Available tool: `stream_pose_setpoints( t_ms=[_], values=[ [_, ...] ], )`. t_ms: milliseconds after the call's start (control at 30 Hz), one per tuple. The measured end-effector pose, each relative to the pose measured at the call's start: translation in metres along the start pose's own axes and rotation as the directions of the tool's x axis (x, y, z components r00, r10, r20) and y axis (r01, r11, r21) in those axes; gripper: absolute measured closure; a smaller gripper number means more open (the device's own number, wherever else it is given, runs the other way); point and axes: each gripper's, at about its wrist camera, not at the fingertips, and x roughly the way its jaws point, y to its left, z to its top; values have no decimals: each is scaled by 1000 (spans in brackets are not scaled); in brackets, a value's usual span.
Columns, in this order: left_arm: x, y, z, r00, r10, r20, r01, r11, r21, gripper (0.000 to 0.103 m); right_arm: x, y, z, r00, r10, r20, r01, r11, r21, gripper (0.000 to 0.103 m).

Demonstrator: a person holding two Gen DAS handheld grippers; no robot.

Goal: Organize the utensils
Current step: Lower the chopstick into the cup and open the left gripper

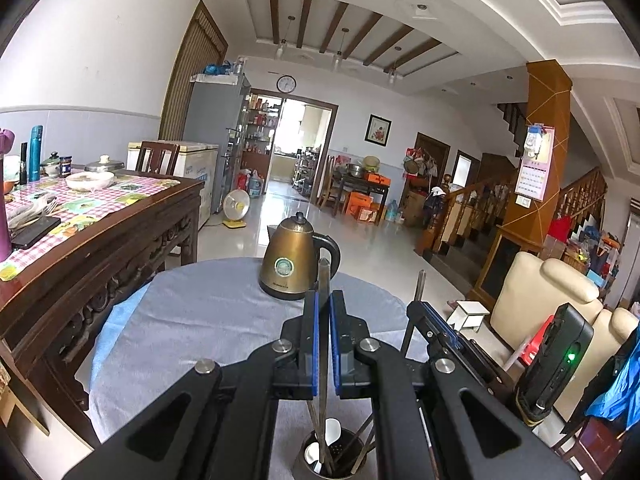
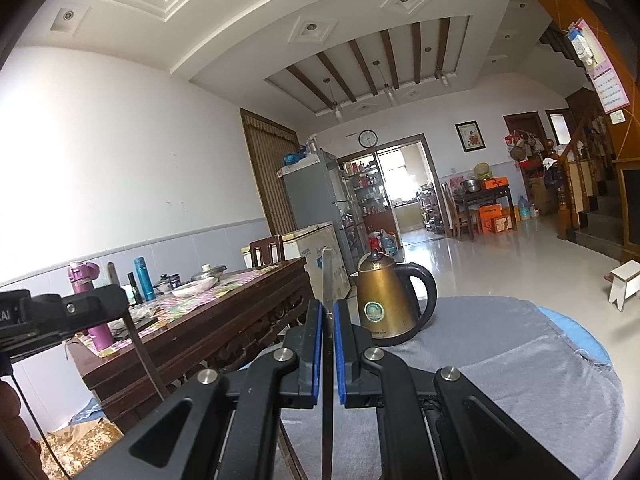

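Note:
My left gripper (image 1: 324, 300) is shut on a thin metal utensil handle (image 1: 323, 276) that stands upright; its lower end reaches down into a metal utensil holder (image 1: 340, 456) below the jaws. The holder contains a white spoon (image 1: 330, 430) and several dark sticks. My right gripper (image 2: 329, 308) is shut on another flat metal utensil handle (image 2: 328, 276), held upright. In the left wrist view the right gripper (image 1: 430, 312) is close on the right with its utensil (image 1: 419, 284) sticking up. The left gripper's body shows at the left of the right wrist view (image 2: 60, 312).
A brass kettle (image 1: 290, 260) stands on the round grey-clothed table (image 1: 192, 320), also in the right wrist view (image 2: 384, 300). A dark wooden table (image 1: 120, 232) with dishes and bottles is to the left. A cream armchair (image 1: 552, 304) is to the right.

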Motion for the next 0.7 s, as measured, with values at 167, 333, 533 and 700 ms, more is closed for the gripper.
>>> stream_pose_setpoints(
  t_ms=[167,333,533,700],
  values=[
    [5,1,-3,1000,4,-14,-4,1000,-4,98,7,-4,-3,1000,-13,-15,13,1000,6,96],
    [10,1,-3,1000,7,-27,-8,1000,-8,98,12,-8,-7,999,-24,-24,24,1000,10,96],
    [20,6,-8,999,-10,-51,8,999,-32,98,19,-10,-13,999,-40,-34,40,999,15,96],
    [33,13,-17,995,-40,-93,34,997,-70,98,23,-12,-23,997,-56,-46,57,998,11,96]
  ],
)
